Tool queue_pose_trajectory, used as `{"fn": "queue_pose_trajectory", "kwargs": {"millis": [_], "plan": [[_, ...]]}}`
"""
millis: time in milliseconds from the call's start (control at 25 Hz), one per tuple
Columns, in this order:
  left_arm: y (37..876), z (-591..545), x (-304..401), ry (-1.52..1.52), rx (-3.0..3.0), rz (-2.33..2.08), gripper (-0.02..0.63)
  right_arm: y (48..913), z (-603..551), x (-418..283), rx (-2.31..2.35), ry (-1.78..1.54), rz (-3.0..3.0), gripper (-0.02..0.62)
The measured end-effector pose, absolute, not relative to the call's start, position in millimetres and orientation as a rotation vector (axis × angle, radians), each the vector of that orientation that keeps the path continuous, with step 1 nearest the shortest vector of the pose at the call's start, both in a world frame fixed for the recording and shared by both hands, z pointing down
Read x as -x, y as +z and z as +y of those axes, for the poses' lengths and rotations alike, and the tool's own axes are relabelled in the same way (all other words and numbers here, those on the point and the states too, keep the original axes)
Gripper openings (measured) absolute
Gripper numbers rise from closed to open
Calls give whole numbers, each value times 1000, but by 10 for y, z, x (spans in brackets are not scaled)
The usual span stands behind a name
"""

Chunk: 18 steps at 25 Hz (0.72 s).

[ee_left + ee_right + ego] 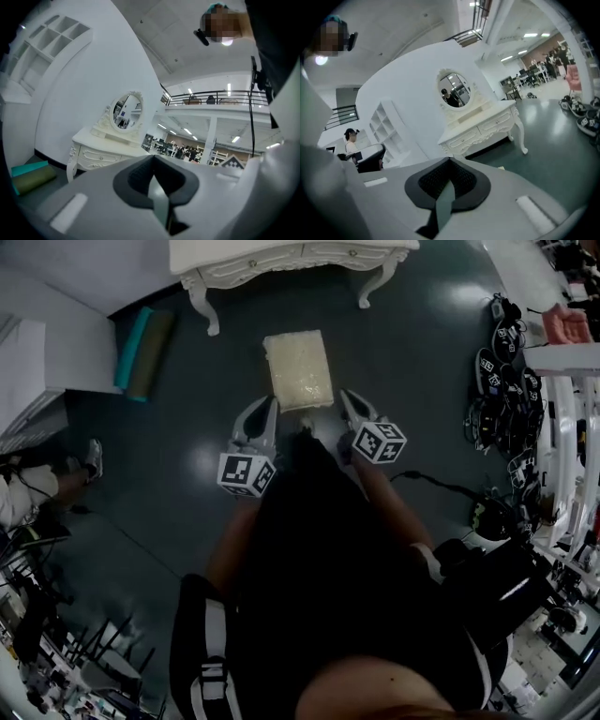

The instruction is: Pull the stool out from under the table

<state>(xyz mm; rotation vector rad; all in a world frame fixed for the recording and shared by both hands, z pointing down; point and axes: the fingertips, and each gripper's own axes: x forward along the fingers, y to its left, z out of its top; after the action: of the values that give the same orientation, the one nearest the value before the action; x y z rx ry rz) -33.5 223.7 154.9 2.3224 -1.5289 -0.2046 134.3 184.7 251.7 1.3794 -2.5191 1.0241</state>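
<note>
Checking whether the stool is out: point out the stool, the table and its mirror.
stool (298, 371), head view, middle of its cream seat.
table (281, 259), head view, its white front edge.
mirror (454, 90), right gripper view, its oval glass.

The person wears a black short-sleeved top (319, 549), and a black pack strap with pale grey webbing and a buckle (211, 667) sits on the left side. The left gripper (269, 407) and right gripper (345, 397) are pale grey moulded shells. Each carries a white cube with black square markers, the left cube (246, 474) and the right cube (379, 442). Dark grey, finely textured pads (436, 180) line the jaws.
</note>
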Motion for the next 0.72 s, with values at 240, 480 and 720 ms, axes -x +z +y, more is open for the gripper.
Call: {"fn": "queue_pose_trajectory", "kwargs": {"millis": [240,480,720], "plan": [[1243,2407,430,-215,-2364,-1589,6,2032,2136,-1271,-1446,808,-2589,-2],[1239,2465,429,-152,-2394,-1584,6,1850,2111,-1192,-1477,750,-2605,-2],[1294,2528,378,-136,-2384,-1571,5,1795,2060,-1212,-1490,718,-2605,-2]]}}
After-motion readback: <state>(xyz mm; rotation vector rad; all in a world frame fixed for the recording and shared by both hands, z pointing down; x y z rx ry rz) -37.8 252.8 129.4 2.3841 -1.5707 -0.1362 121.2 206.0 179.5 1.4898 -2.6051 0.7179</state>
